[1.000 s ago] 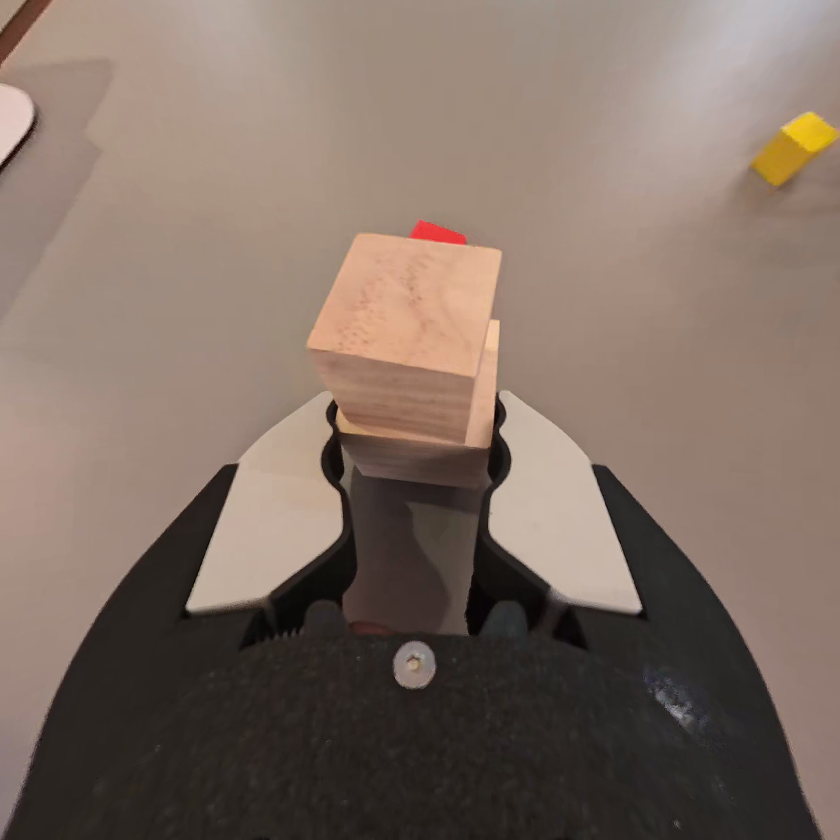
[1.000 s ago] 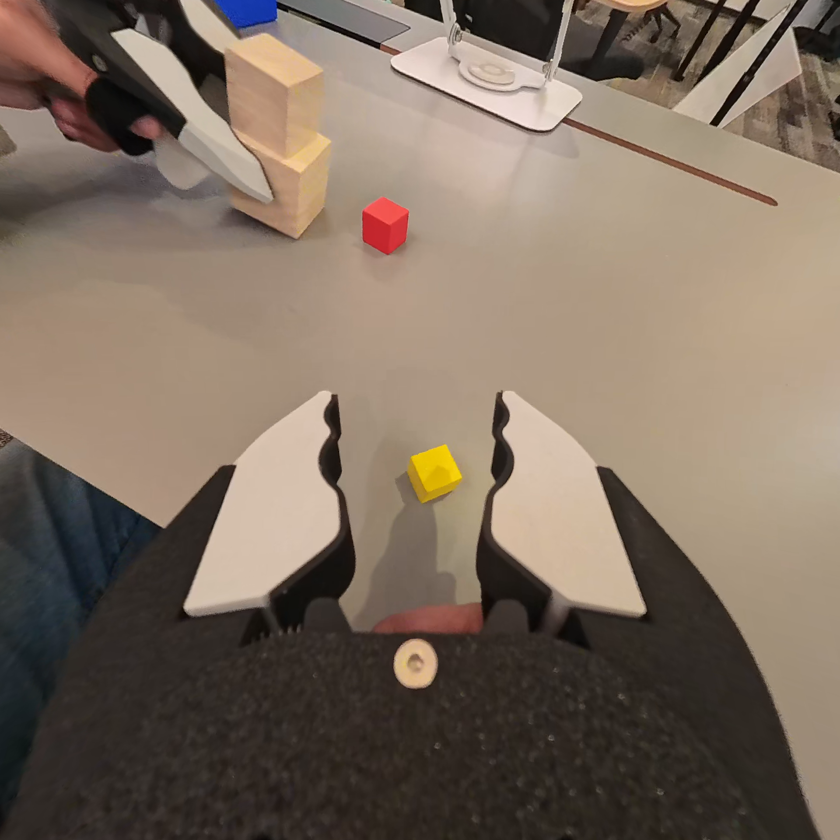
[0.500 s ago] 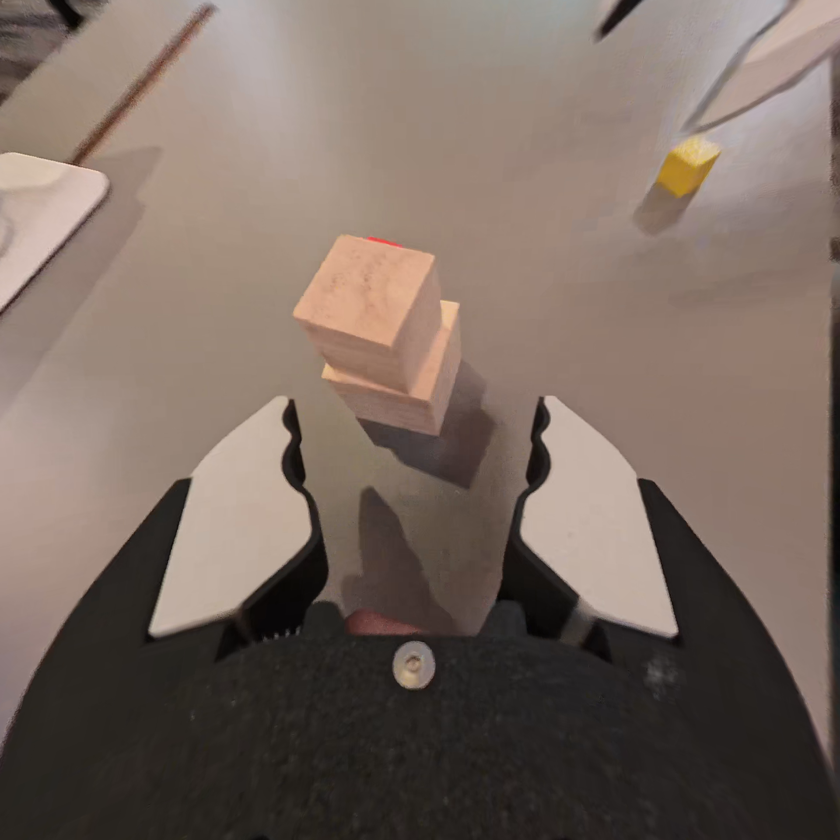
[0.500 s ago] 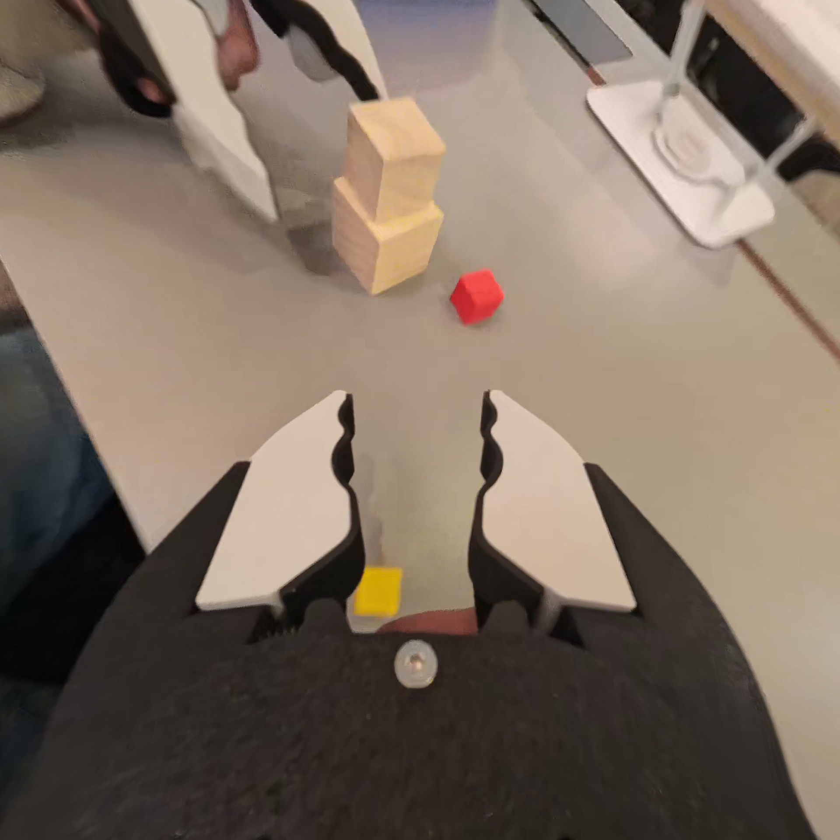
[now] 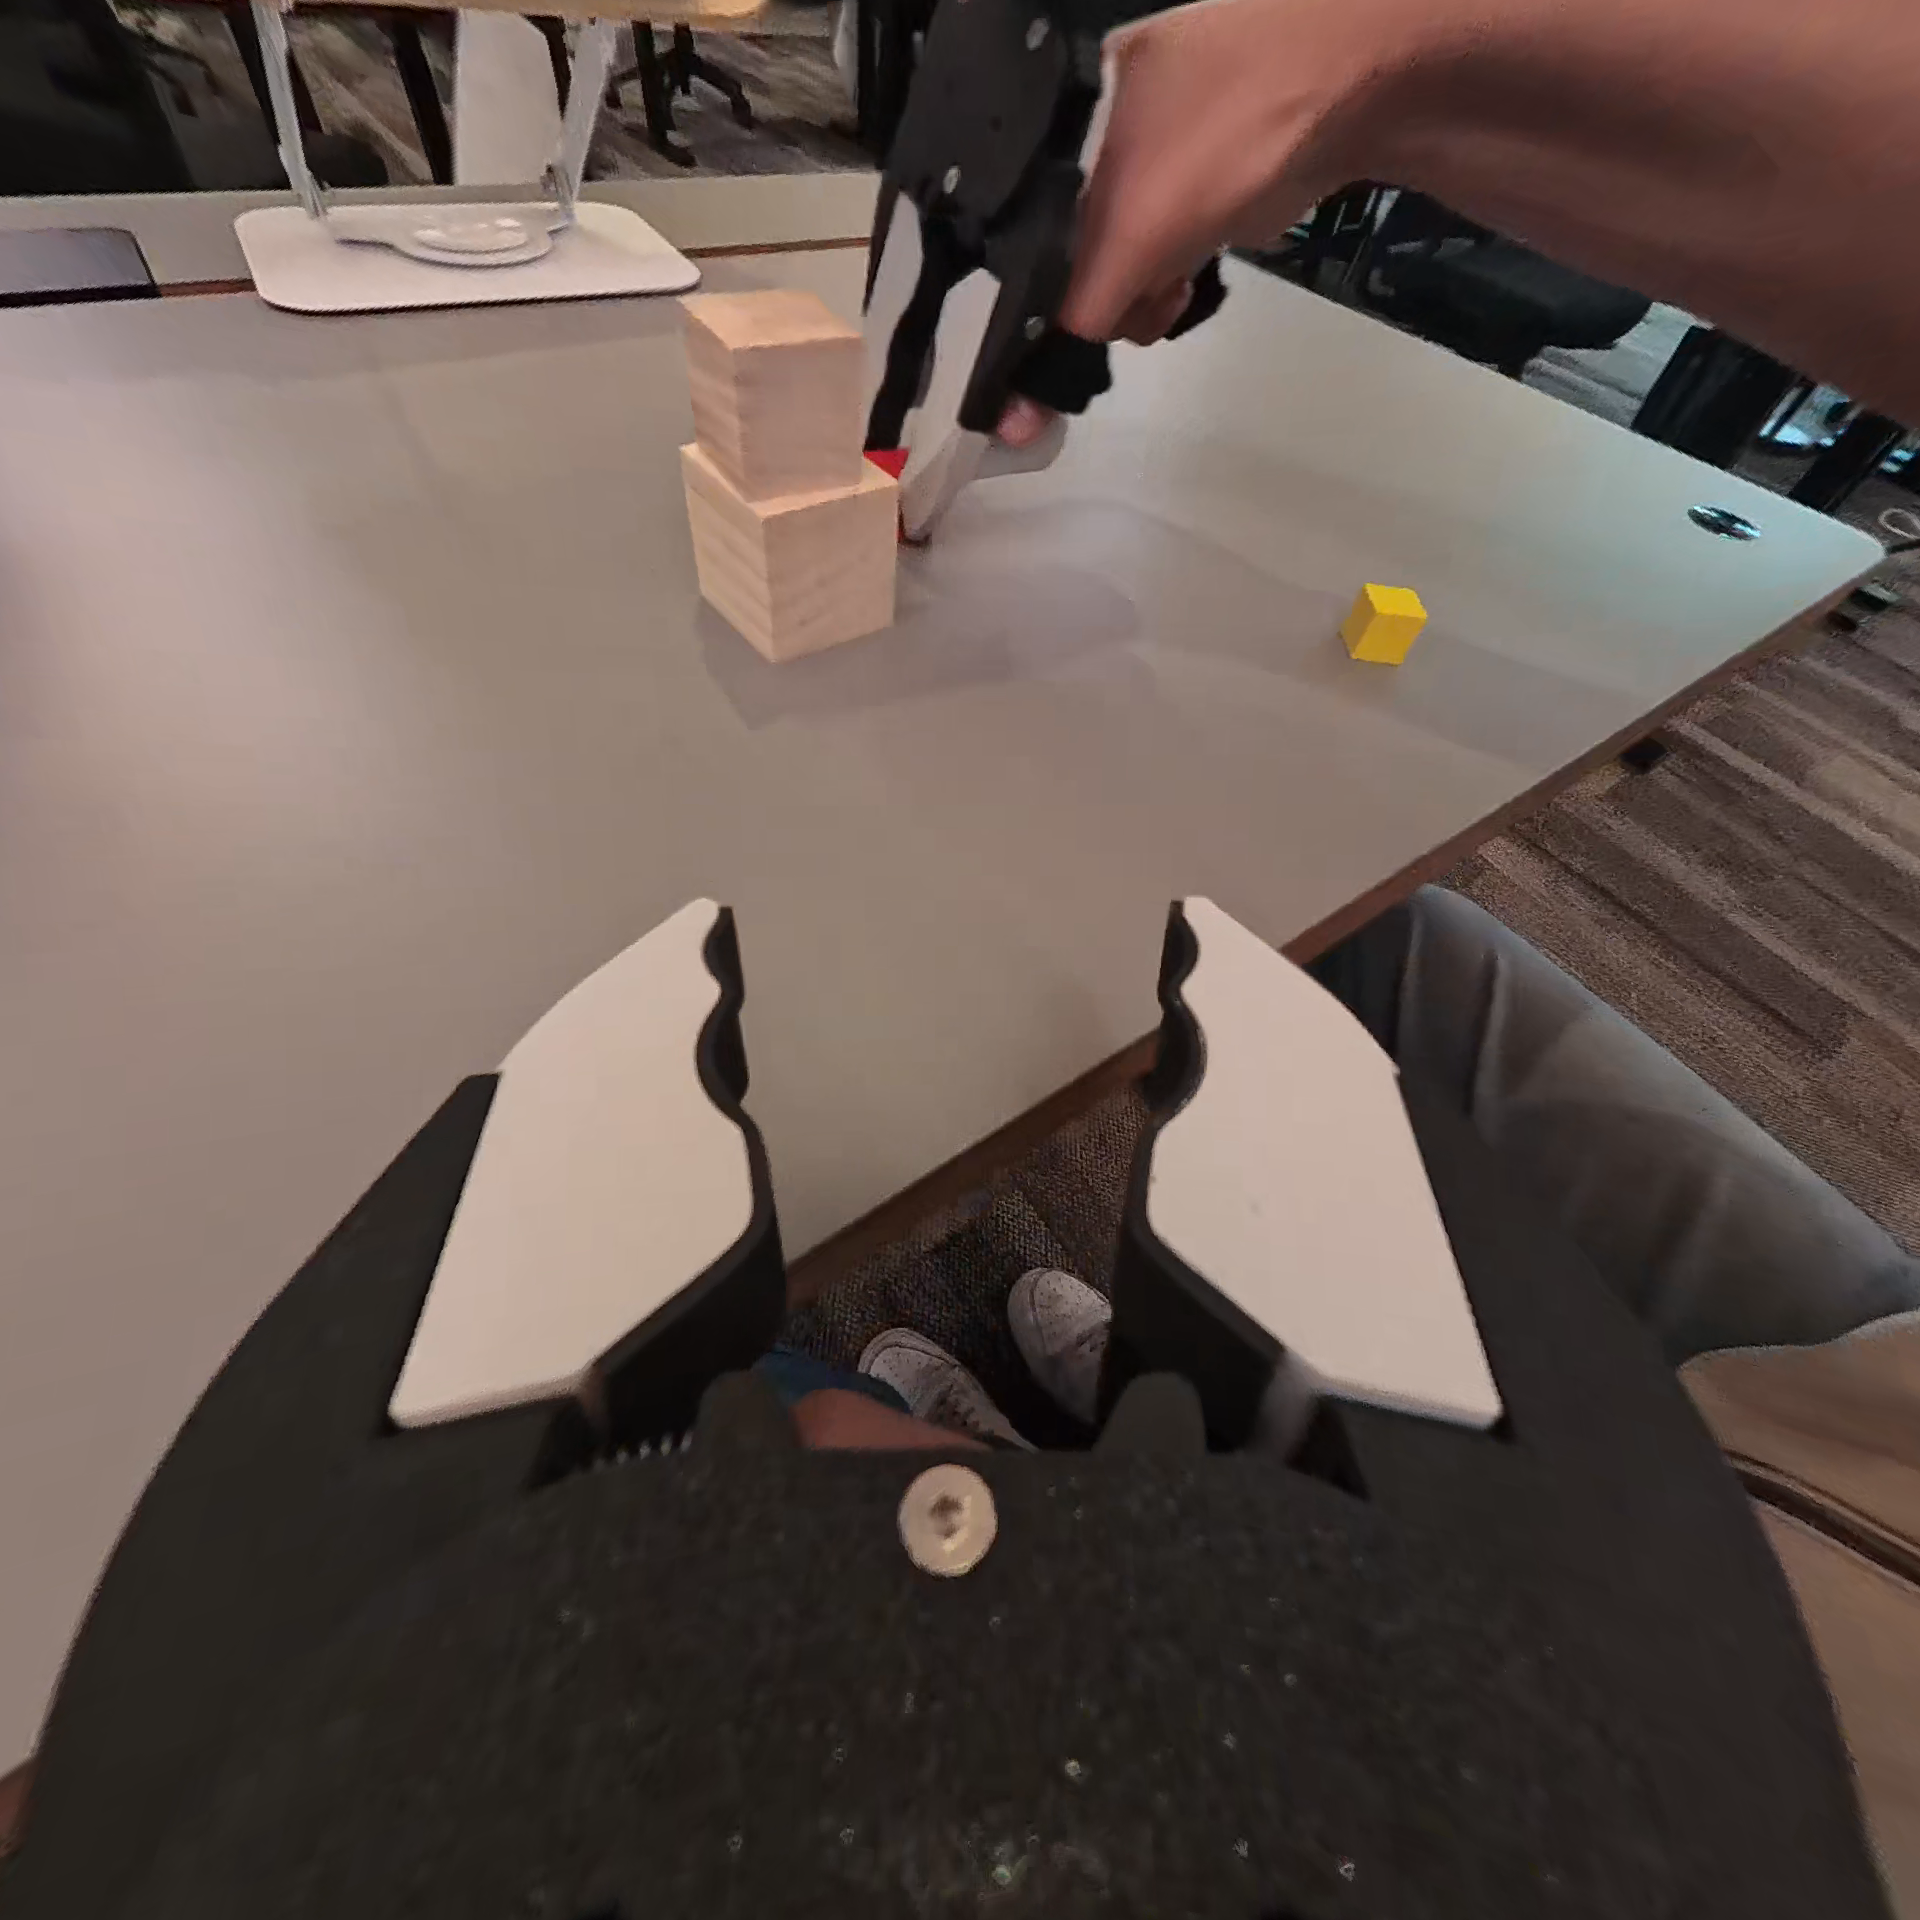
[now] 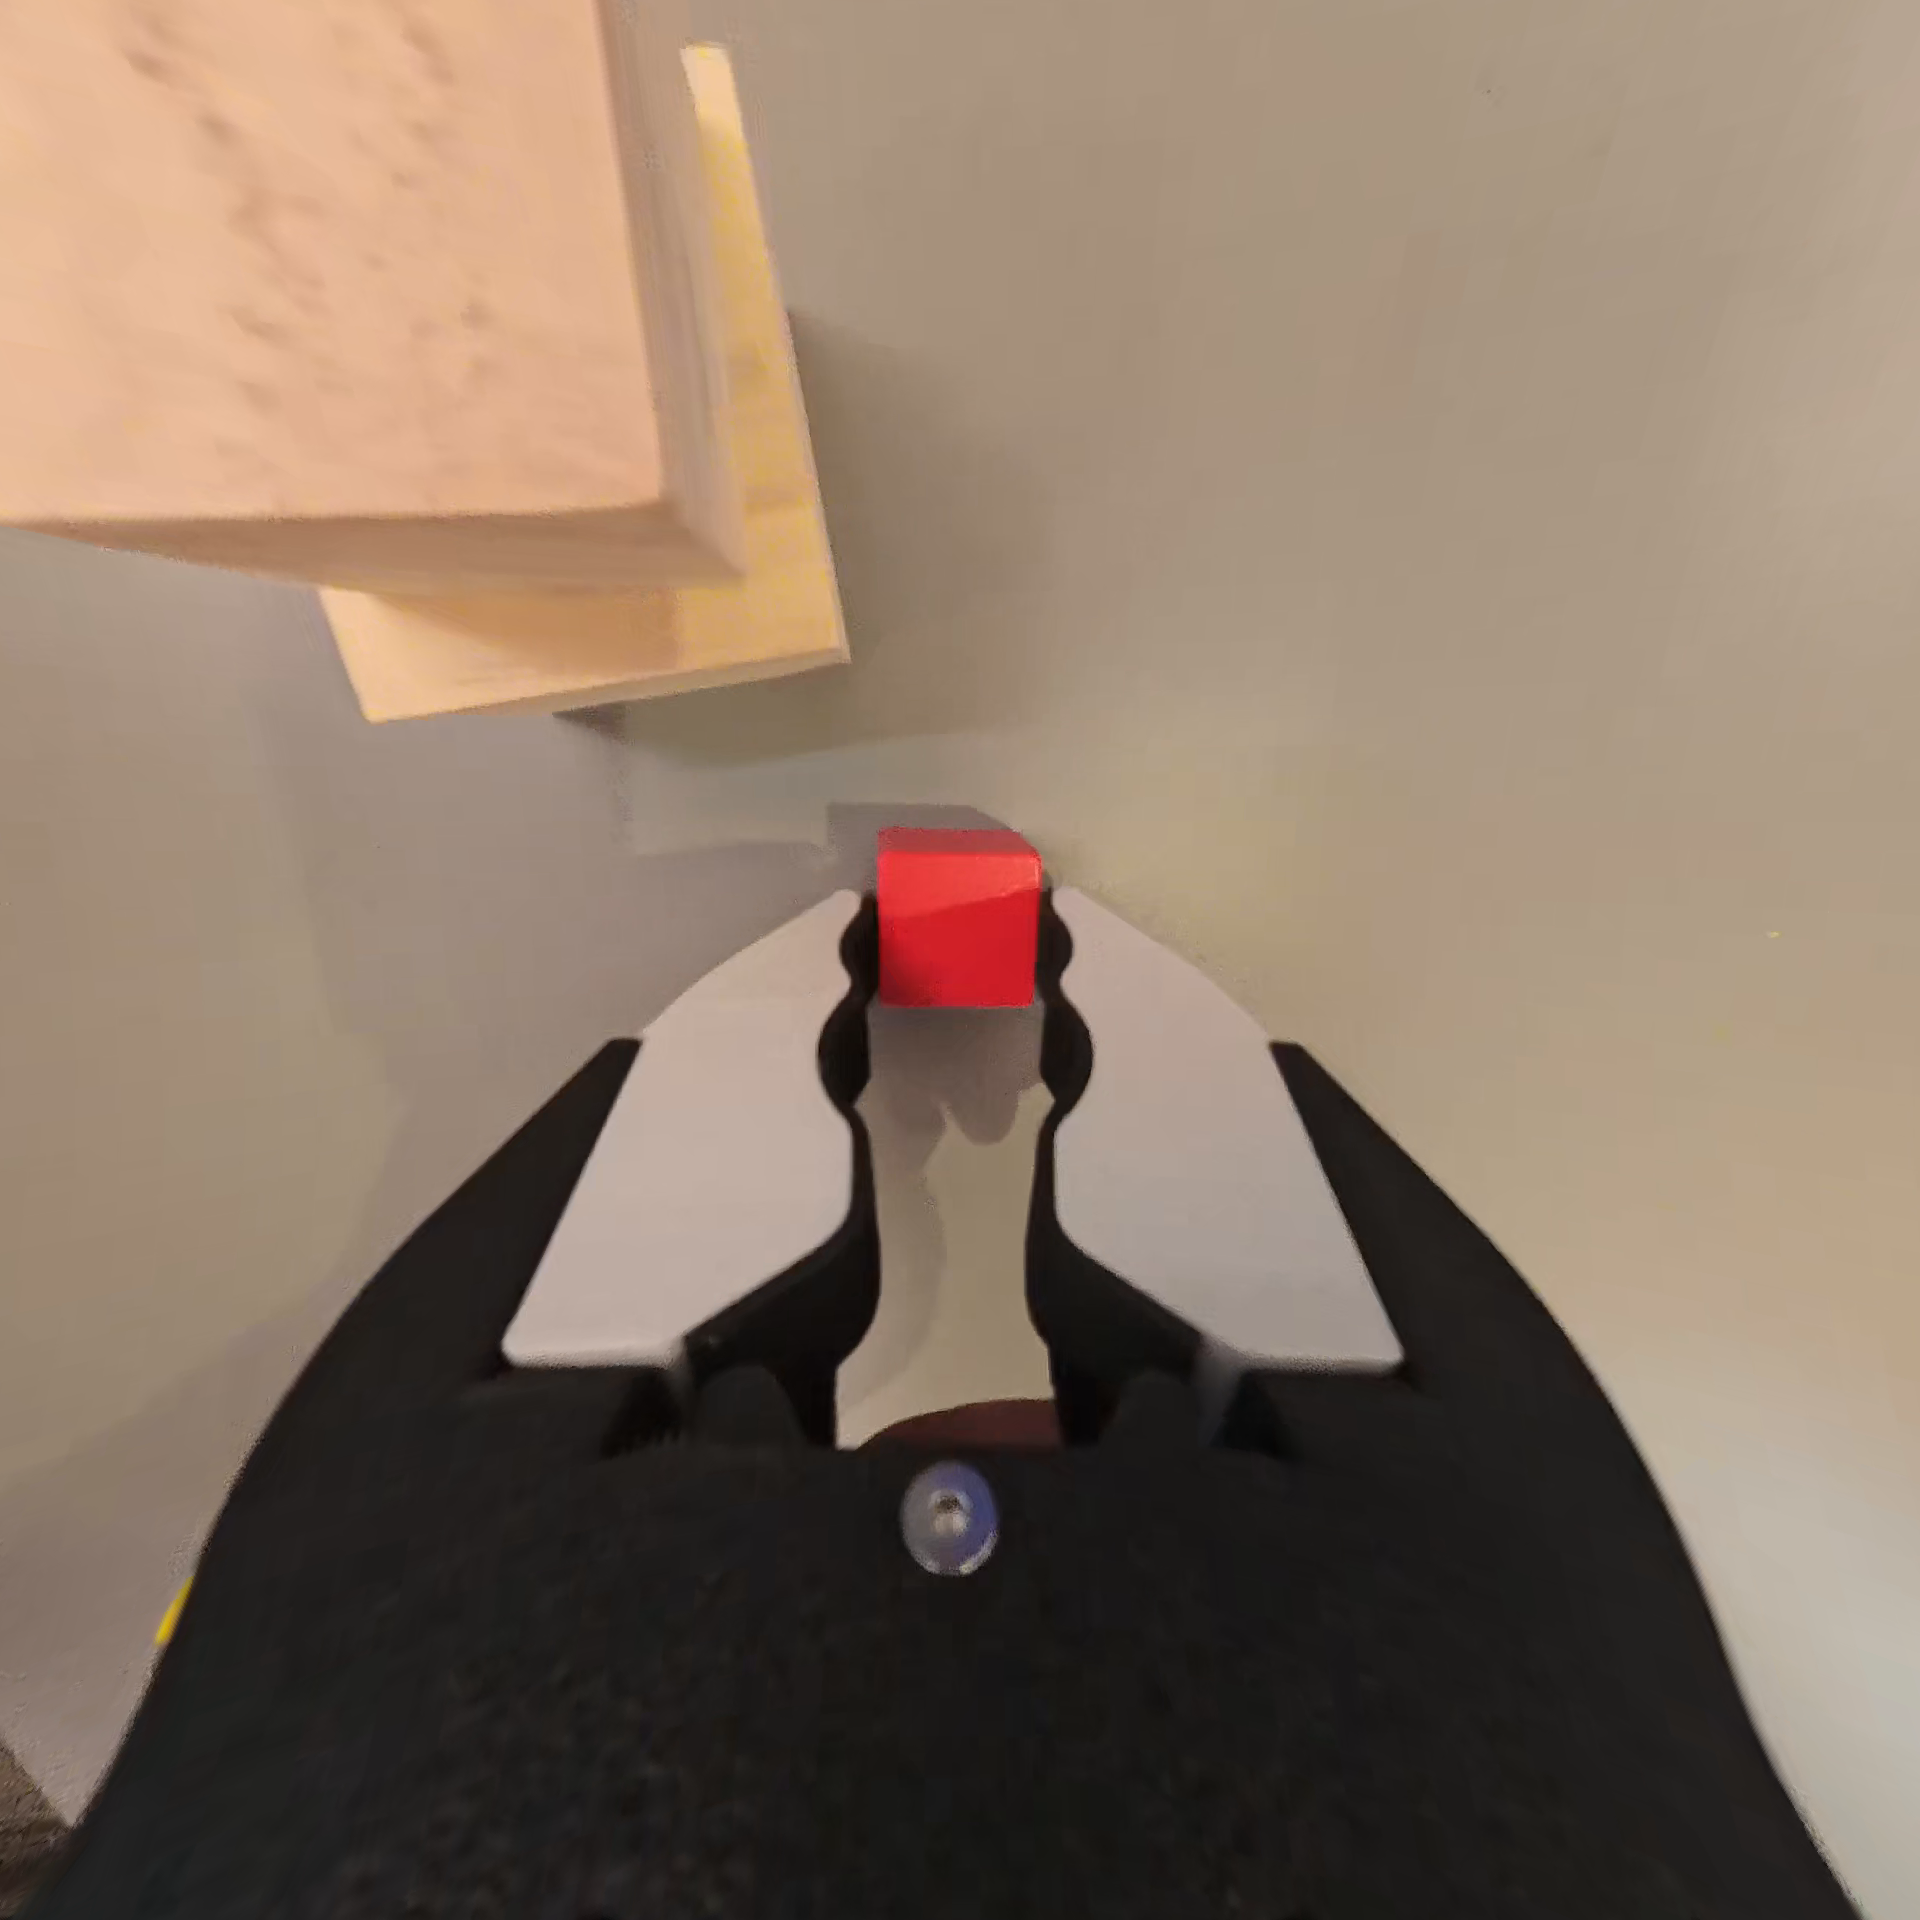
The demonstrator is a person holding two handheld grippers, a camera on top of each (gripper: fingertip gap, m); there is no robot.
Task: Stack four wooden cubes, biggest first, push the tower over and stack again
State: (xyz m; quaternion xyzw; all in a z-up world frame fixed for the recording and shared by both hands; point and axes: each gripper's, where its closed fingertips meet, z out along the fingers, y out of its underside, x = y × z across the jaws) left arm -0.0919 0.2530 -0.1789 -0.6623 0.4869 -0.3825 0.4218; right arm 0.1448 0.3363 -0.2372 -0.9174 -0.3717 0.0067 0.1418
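Right claw [image 6: 956,935] pinches small red wooden cube [image 6: 956,920] on grey bench [image 6: 1455,520], just right of two-cube pale wood stack [image 5: 784,488], likely third tier. Left claw [image 5: 951,997] spread, empty, parked near, clear of stack.

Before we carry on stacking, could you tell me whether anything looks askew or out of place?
Slightly: the upper wooden cube sits off-centre and twisted on the bigger bottom cube, leaving an uneven ledge. Otherwise things look normal: the right claw grips the red cube, and the yellow cube lies apart.

Stacked cubes [image 5: 790,488]: bare pale wood, visible grain, matt. Red cube [image 6: 957,917]: smooth paint. Desk [image 5: 312,727]: smooth grey, slight sheen. Hand-held gripper [image 5: 951,966] body: rough black.
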